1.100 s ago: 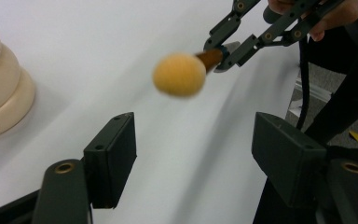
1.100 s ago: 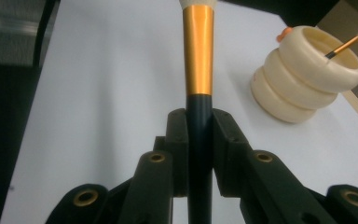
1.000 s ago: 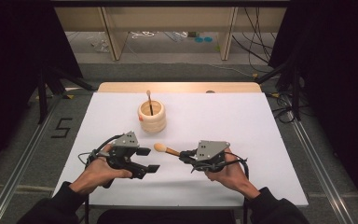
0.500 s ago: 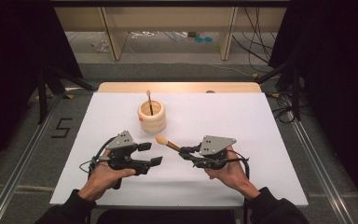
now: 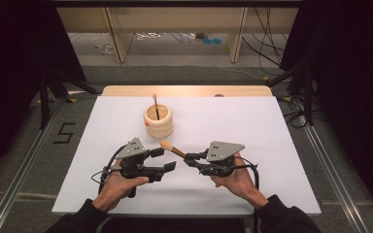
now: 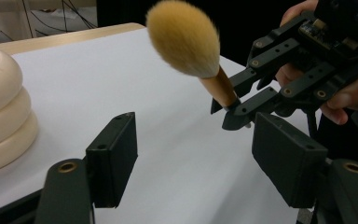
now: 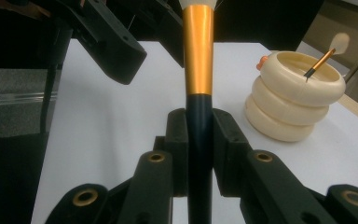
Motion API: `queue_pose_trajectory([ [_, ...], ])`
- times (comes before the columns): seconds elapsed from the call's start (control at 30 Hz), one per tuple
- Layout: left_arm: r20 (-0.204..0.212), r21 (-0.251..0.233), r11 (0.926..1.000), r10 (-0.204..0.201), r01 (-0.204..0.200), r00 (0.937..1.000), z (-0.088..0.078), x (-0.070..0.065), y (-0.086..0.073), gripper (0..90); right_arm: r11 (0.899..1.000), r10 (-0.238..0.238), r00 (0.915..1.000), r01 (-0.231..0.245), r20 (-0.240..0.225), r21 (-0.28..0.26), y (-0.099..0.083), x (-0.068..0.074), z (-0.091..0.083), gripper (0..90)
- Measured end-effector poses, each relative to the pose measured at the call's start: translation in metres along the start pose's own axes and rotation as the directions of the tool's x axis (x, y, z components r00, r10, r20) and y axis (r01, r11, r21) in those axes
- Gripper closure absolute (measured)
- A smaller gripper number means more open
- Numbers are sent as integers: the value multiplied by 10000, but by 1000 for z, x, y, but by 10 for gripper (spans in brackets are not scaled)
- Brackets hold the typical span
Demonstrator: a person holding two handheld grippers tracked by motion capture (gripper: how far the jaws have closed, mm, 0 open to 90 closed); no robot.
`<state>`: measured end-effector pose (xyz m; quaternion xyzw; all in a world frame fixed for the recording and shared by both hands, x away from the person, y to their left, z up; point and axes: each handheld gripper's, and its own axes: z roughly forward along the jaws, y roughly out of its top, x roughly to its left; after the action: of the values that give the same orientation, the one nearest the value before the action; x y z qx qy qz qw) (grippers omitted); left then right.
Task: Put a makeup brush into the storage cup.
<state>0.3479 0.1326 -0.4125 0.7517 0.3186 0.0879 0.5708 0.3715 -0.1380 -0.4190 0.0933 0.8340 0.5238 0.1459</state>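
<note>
Right gripper [image 5: 190, 158] clamps our makeup brush [image 5: 171, 148] by its dark handle; left gripper [image 5: 165, 159] gapes empty beside it.

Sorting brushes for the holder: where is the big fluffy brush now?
The big fluffy brush is clamped in the right gripper, mid-table in the high view, just before the cream ringed holder.

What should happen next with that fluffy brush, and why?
Probably the left gripper should move in around the makeup brush to take it: its jaws stand open just short of the bristles, while the right gripper clamps the dark handle and holds it out.
</note>
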Motion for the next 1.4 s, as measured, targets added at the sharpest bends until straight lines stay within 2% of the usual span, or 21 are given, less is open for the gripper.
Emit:
queue_pose_trajectory([
  [0.4,403,-297,9991,-303,315,9987,6,-4,2,407,9999,-125,9999,124,-75,-81,0,3,5,782],
  [0.8,870,-661,9960,-543,601,9947,13,-6,3,523,9992,91,9999,-96,-128,-390,1,4,5,782],
  [1.17,904,-956,9922,-713,799,9934,14,-5,5,614,9985,214,9996,-224,-209,-502,0,5,6,782],
  [1.3,980,-1032,9921,-612,714,9933,14,-4,5,643,9986,220,9993,-234,-310,-477,0,5,6,782],
  [1.4,1009,-1076,9911,-680,789,9926,14,-4,5,667,9980,268,9993,-283,-274,-573,1,5,6,782],
])
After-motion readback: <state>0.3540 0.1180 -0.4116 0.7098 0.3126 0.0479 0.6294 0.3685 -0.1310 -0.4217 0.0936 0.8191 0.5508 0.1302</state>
